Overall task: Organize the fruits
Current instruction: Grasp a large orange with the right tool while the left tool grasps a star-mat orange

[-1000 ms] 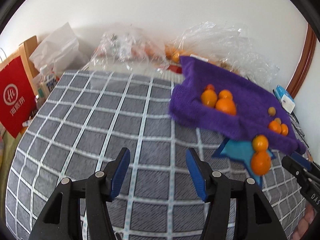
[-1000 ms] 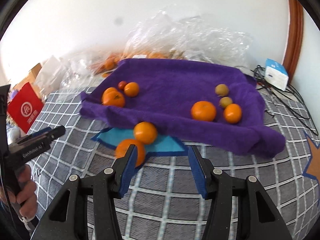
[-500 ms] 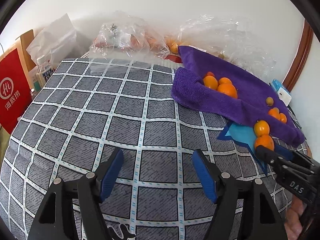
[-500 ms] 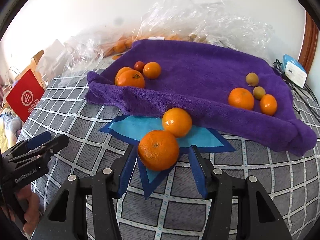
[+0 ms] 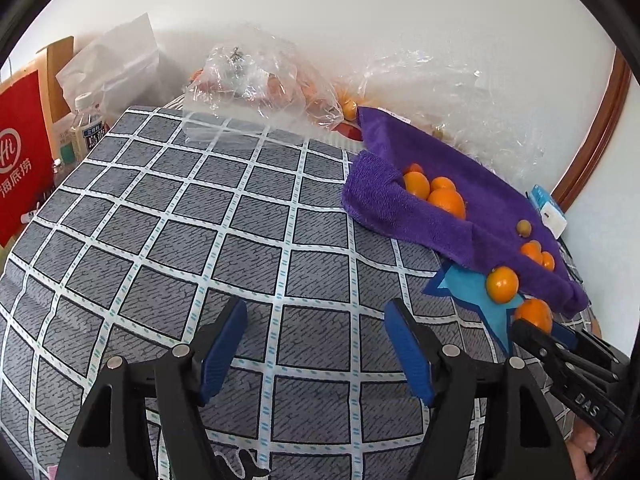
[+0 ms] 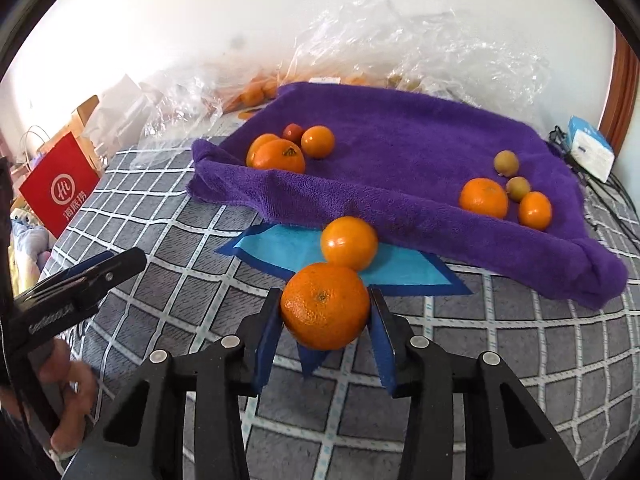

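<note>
Fingers [image 6: 266,336] of right gripper [image 6: 325,322] just closing on orange [image 6: 325,306], pads touching both sides. Squeeze gently, lift straight, clear second orange [image 6: 349,243]. Left gripper [image 5: 316,344] half open, empty.

checked bedspread [image 5: 208,216] open, purple towel [image 6: 400,160] blocking

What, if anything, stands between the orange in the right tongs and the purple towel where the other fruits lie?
A second orange sits on the blue star patch, directly between the gripped orange in the right tongs and the raised front fold of the purple towel.
</note>
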The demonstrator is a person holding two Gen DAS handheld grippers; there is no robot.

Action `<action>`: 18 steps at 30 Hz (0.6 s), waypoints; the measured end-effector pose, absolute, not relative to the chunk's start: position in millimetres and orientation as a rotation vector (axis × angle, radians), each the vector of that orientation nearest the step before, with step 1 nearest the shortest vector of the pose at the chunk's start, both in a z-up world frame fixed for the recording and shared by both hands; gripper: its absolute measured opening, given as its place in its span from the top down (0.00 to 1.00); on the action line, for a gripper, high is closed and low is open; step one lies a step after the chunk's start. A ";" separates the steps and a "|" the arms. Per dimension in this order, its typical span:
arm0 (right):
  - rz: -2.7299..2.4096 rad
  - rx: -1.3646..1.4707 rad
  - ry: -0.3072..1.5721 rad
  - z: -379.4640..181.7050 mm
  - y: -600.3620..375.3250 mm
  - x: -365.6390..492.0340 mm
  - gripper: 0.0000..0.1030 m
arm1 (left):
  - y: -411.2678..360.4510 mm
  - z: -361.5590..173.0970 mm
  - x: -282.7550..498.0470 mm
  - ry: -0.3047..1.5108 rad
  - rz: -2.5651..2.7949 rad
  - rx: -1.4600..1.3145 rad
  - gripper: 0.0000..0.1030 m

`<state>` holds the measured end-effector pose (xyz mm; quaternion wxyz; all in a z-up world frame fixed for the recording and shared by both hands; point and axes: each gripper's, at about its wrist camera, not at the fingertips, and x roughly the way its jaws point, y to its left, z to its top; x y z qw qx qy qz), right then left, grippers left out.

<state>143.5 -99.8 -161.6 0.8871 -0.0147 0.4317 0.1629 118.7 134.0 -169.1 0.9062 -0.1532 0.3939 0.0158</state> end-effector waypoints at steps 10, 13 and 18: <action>0.236 -0.037 0.847 -151.0 -147.4 107.3 0.60 | 122.5 -158.8 111.4 0.770 -0.015 -0.259 0.34; 0.200 -0.017 0.844 -149.9 -167.7 98.2 0.60 | 115.8 -154.8 111.2 0.764 -0.012 -0.211 0.34; 0.135 0.011 0.830 -152.9 -199.7 91.0 0.60 | 93.8 -147.1 110.1 0.802 -0.101 -0.206 0.32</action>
